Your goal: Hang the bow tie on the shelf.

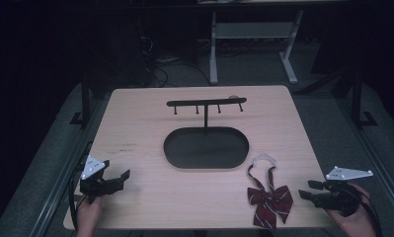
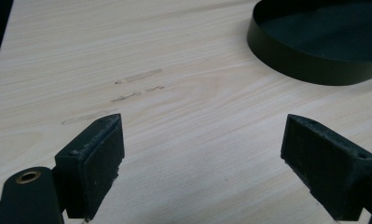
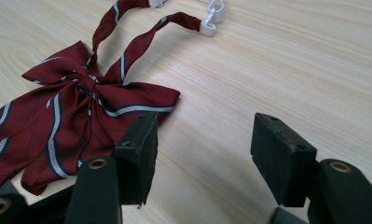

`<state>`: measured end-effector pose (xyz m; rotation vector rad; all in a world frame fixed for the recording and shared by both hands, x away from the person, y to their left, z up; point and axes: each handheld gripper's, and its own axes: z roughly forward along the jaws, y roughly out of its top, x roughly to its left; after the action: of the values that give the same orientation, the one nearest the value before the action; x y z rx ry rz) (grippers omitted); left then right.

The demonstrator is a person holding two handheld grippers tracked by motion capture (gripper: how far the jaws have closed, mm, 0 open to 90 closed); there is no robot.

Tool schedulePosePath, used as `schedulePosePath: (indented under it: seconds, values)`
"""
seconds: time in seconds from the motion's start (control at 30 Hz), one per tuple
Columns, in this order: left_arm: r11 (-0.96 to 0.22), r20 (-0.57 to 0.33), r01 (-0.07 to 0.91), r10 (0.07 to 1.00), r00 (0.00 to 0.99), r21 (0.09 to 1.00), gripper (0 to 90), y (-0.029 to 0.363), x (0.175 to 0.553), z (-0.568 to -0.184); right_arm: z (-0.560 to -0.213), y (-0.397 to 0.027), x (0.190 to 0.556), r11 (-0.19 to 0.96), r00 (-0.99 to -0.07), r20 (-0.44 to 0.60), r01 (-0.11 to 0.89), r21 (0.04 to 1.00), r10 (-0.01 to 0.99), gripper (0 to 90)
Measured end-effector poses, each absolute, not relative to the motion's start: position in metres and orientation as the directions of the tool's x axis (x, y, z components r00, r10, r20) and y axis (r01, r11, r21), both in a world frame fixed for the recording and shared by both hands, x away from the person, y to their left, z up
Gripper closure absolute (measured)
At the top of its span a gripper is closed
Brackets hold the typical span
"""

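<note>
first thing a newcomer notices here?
The dark red striped bow tie near the table's front right, its white clasp loop toward the middle. Next, the black stand with pegs rising from an oval tray at the centre. Both grippers, left and right, sit open at the front corners.

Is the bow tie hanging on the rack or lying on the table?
Lying flat on the table, the bow tie is near the right gripper.

High view looks down; gripper views skim the shared table point(image 1: 150, 197) closely
</note>
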<state>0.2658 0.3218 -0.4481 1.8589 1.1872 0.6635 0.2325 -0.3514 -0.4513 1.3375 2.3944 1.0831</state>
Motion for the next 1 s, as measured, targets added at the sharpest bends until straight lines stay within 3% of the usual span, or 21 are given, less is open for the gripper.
schedulePosePath:
  seconds: [1.0]
  values:
    - [-0.316, 0.069, 0.459, 0.876, 0.478, 0.83, 13.0, 0.315, 0.265, -0.452, -0.43, -0.318, 0.267, 0.389, -0.63, 0.176, 0.649, 0.653, 0.757, 42.7]
